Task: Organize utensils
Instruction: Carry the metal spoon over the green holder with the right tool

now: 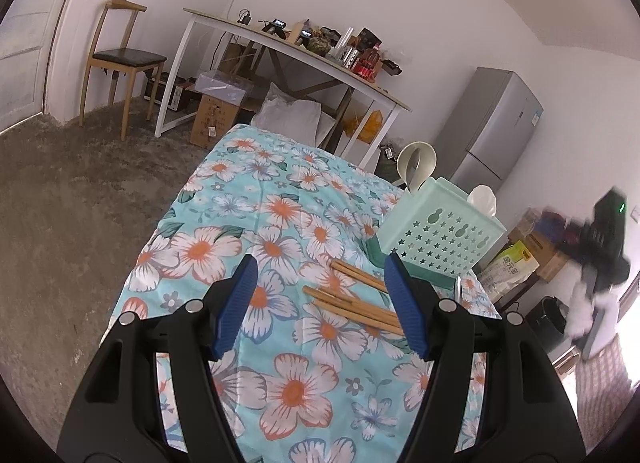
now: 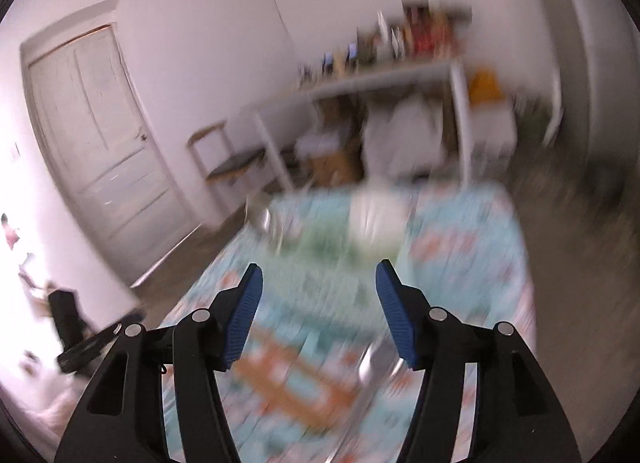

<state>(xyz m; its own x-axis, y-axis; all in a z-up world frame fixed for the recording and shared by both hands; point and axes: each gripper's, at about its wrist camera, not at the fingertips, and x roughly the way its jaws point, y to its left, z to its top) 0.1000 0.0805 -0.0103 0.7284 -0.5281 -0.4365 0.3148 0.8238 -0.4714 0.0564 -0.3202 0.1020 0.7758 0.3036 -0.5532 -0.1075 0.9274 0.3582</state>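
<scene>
Several wooden chopsticks (image 1: pixel 352 303) lie on the floral tablecloth (image 1: pixel 280 199), just beyond my left gripper (image 1: pixel 320 263), which hovers open with nothing between its blue pads. Behind them stands a pale green perforated utensil holder (image 1: pixel 440 235) with a white ladle (image 1: pixel 416 167) and a white spoon (image 1: pixel 484 199) upright in it. A metal spoon tip (image 1: pixel 459 287) shows beside the right finger. The right wrist view is badly blurred. There my right gripper (image 2: pixel 318 275) is open and empty above the cloth, facing the green holder (image 2: pixel 340 247), with brown chopsticks (image 2: pixel 288 387) smeared below.
A white desk (image 1: pixel 304 55) crowded with items, a wooden chair (image 1: pixel 120 59), boxes and a grey fridge (image 1: pixel 492 123) stand beyond the table. A blurred black device in a white-sleeved hand (image 1: pixel 604 247) is at the right edge. A door (image 2: pixel 100 135) is on the left.
</scene>
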